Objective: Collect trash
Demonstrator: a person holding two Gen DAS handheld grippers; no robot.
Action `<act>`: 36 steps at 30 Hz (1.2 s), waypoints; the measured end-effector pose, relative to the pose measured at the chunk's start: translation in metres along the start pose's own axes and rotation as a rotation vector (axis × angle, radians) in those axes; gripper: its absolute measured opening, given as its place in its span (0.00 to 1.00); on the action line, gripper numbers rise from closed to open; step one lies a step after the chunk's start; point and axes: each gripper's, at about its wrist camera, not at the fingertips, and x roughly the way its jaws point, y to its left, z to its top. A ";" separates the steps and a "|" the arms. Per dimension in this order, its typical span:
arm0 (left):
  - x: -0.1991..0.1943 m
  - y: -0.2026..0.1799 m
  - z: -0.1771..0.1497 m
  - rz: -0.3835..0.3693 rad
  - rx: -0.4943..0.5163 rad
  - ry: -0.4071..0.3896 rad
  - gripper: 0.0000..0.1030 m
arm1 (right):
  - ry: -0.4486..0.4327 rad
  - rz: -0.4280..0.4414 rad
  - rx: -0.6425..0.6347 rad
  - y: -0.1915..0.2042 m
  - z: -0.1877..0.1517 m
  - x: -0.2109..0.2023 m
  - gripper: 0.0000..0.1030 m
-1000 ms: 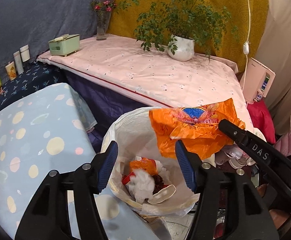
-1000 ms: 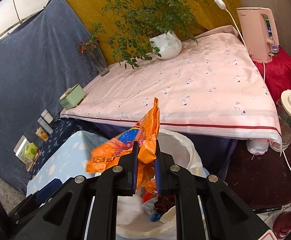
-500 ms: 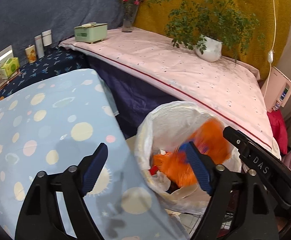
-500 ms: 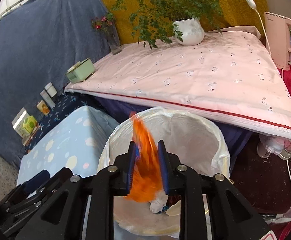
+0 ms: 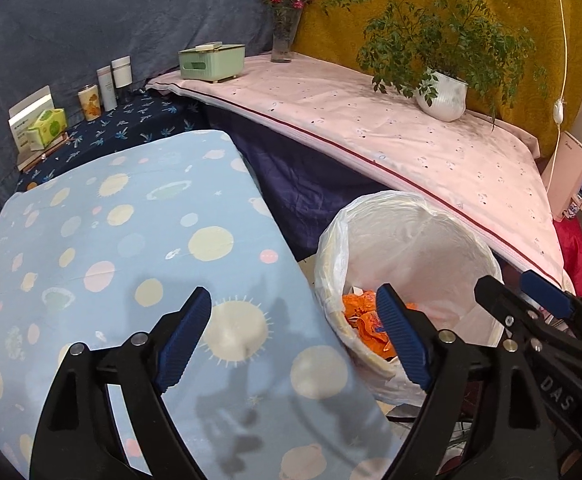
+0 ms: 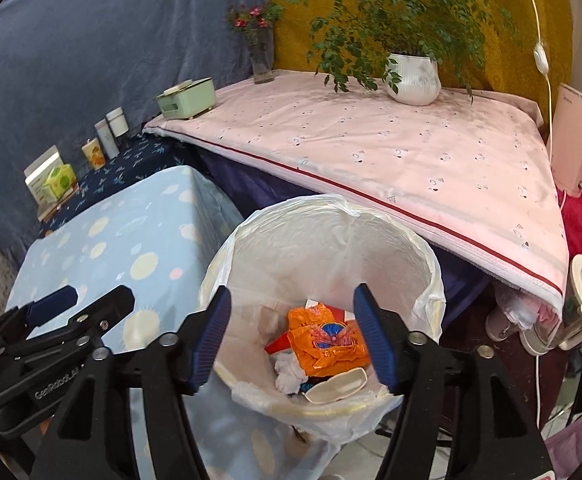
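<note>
A bin lined with a white plastic bag (image 6: 431,256) (image 5: 331,240) stands between the blue spotted table and the pink-covered table. Inside it lies an orange crumpled wrapper (image 6: 323,340) (image 5: 361,312) on top of white tissue and a white container. My right gripper (image 6: 291,336) hangs above the bin mouth, its jaws opening, nothing pressed between the pads. My left gripper (image 5: 295,336) is over the blue table's edge beside the bin, its jaws opening and empty. Each gripper shows at the side of the other's view.
The blue spotted tablecloth (image 5: 111,248) covers the near table. The pink-covered table (image 6: 371,140) bears a potted plant (image 6: 413,76), a flower vase (image 6: 261,56) and a green box (image 6: 187,98). A pink kettle (image 6: 579,140) stands at right; jars and cartons line the dark shelf (image 5: 103,128).
My right gripper opened and let go of the orange wrapper, which dropped into the bin. My left gripper widened and moved left, from over the bin to the blue table.
</note>
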 end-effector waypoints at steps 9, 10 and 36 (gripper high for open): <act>-0.011 0.003 -0.009 0.032 0.024 0.001 0.84 | 0.034 -0.040 0.004 0.003 -0.010 -0.016 0.81; -0.012 0.004 -0.010 0.030 0.024 0.003 0.84 | 0.031 -0.056 -0.003 0.004 -0.011 -0.018 0.81; -0.019 0.000 -0.020 0.015 0.019 0.015 0.89 | 0.048 -0.155 -0.092 0.007 -0.032 -0.032 0.93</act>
